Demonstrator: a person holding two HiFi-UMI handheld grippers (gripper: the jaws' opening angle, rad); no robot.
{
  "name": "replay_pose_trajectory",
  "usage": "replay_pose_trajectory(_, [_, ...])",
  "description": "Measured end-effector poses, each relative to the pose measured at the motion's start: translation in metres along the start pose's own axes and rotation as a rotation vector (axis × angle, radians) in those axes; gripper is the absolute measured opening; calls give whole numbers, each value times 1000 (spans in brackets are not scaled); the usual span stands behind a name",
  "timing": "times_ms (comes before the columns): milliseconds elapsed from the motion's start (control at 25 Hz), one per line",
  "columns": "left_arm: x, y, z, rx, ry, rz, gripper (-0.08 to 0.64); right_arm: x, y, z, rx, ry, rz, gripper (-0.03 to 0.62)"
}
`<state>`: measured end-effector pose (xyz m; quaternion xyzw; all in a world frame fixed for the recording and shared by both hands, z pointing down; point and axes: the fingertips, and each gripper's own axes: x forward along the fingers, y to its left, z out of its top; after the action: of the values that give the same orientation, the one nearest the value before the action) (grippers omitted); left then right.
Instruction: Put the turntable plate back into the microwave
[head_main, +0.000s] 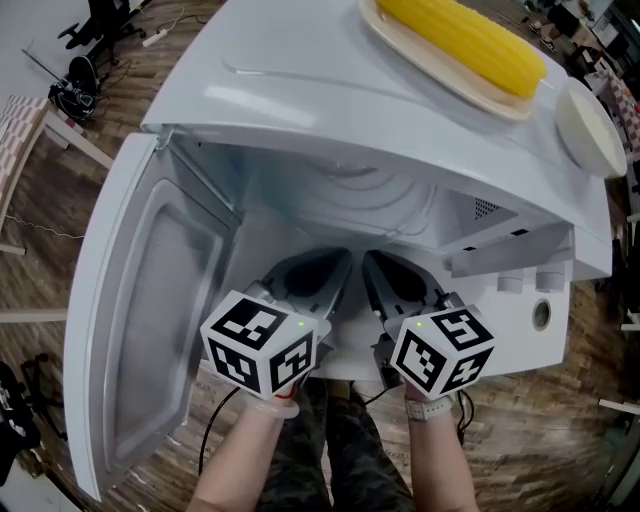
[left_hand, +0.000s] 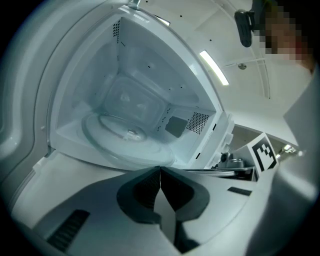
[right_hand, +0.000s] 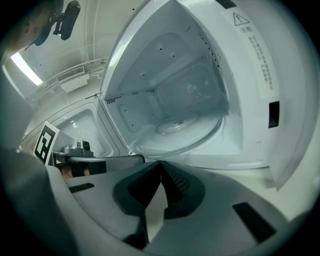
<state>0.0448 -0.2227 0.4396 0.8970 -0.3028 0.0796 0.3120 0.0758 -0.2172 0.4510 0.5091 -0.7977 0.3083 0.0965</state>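
The white microwave (head_main: 300, 90) stands with its door (head_main: 150, 330) swung wide to the left. The clear glass turntable plate (left_hand: 127, 142) lies flat on the cavity floor, also seen in the right gripper view as the plate (right_hand: 180, 127). My left gripper (left_hand: 160, 170) sits just outside the cavity mouth, in front of the plate's near rim, its jaws shut tip to tip with nothing between them. My right gripper (right_hand: 161, 164) is beside it at the mouth, also shut and empty. In the head view the left gripper (head_main: 335, 275) and the right gripper (head_main: 372, 270) point into the opening side by side.
On top of the microwave a beige tray (head_main: 420, 60) carries a yellow corn cob (head_main: 465, 40), and a white bowl (head_main: 590, 125) stands at the right end. The control panel knob (head_main: 541, 314) is to the right of the cavity. Wooden floor lies below.
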Motion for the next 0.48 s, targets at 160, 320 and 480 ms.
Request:
replay_pose_trajectory(160, [-3, 4, 0, 10, -10, 32, 15, -3, 2, -1, -26, -6, -10, 21])
replay_pose_trajectory(320, [0, 5, -1, 33, -15, 56, 14, -3, 4, -1, -33, -38, -17, 21])
replay_pose_trajectory(480, [-2, 1, -2, 10, -36, 60, 14, -7, 10, -3, -38, -56, -8, 21])
